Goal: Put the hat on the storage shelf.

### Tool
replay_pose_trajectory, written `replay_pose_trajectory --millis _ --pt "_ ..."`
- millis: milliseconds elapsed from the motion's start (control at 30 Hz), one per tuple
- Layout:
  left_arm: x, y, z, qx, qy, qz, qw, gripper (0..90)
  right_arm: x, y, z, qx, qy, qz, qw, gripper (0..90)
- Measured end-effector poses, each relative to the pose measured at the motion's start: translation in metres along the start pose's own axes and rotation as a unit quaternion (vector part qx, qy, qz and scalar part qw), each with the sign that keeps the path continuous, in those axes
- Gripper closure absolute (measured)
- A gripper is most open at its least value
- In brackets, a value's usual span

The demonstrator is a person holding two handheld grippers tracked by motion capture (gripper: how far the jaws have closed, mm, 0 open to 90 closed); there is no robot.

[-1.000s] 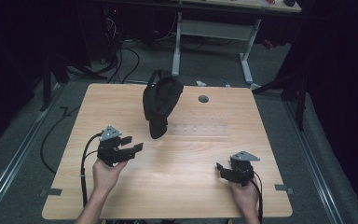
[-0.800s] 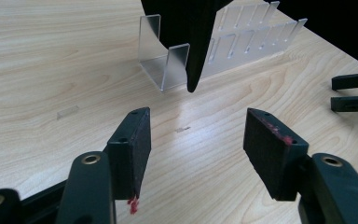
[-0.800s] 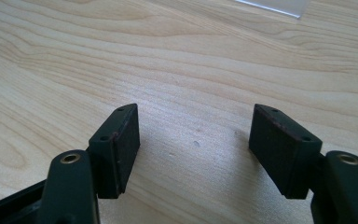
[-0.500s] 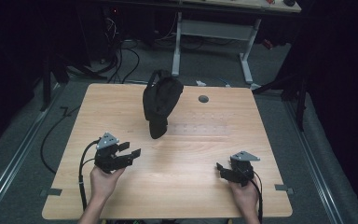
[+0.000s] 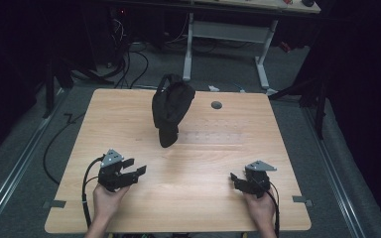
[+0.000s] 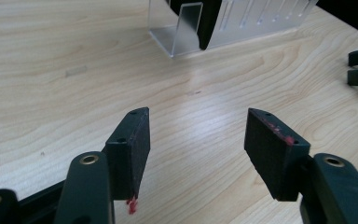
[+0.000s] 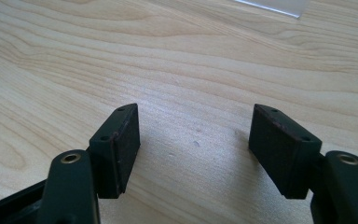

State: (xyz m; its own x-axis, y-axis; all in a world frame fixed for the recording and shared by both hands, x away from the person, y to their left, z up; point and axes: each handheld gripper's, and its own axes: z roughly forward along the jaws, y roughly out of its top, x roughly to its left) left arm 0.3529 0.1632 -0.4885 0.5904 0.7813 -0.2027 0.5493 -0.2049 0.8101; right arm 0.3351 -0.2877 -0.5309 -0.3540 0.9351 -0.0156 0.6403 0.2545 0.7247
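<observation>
Since a second ago my left gripper slid back toward me. Both it and the right gripper gape wide, empty, over grained wood table; one floppy black bag on one clear stand

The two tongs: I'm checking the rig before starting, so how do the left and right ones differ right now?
The left black two-jaw tongs sit slightly farther up the light wooden table than the right black two-jaw tongs. The left point toward the table's right side, the right toward its left. The left's pads carry red marks; the right's look plain. Both are open and empty.
</observation>
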Motion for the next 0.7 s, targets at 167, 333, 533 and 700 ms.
replay_pose_trajectory --millis 167,333,533,700 --pt "-0.001 -0.008 0.006 0.001 0.016 0.002 0.9999 40.8 0.0 0.0 0.0 0.0 0.0 0.0 1.0 33.8" --pt "-0.002 -0.015 0.016 0.023 0.03 0.013 0.9992 40.7 0.0 0.0 0.0 0.0 0.001 0.001 1.0 33.8" --pt "0.002 -0.024 0.028 0.043 0.048 0.019 0.9977 40.2 0.0 0.0 0.0 0.0 0.001 0.001 1.0 33.7" --pt "0.0 -0.026 0.036 0.055 0.061 0.032 0.9961 40.0 0.0 0.0 0.0 0.0 0.001 0.001 1.0 33.7"
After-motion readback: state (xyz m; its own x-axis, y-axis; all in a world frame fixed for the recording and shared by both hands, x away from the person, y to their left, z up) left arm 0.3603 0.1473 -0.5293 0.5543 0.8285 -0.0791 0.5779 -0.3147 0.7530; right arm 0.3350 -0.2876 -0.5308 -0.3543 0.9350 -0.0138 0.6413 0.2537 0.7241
